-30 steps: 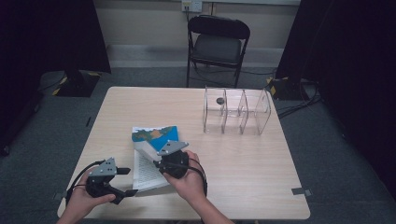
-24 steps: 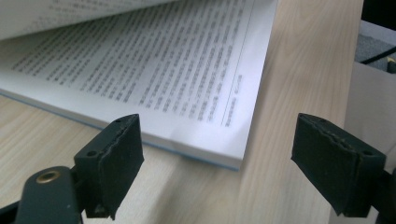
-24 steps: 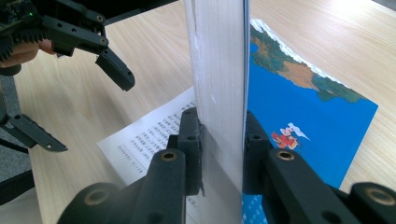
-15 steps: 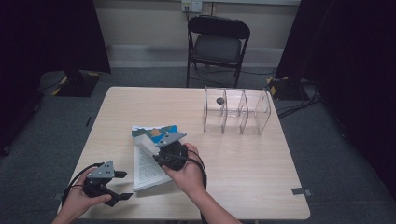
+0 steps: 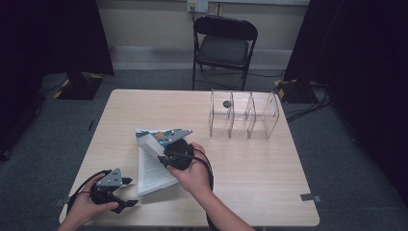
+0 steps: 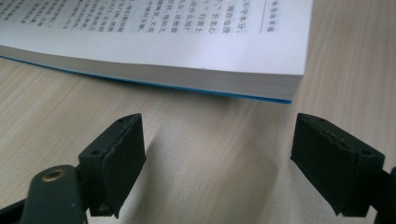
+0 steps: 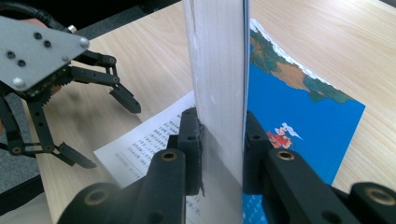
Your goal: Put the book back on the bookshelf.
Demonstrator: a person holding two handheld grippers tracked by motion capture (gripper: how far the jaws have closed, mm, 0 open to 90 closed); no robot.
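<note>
We see an open book (image 5: 154, 166) lying on the near left part of the table (image 5: 260, 183), text pages up. The right tool (image 7: 219, 140) is clamped on a thick sheaf of the book's pages together with the blue cover (image 7: 299, 112), one jaw on each side, and holds that sheaf raised on edge above the flat pages. In the high view the right tool (image 5: 177, 153) sits over the book's middle, the right hand behind it.

The left tool (image 5: 115, 192) rests low at the near left corner of the table, just beside the book's near edge. Its jaws stand wide apart with nothing between them. In the left gripper view the left tool (image 6: 219, 158) faces the corner of the page block, which lies just ahead of the pads, not touching them.

A clear divided box (image 5: 243, 115) stands well apart at the far right of the table.
</note>
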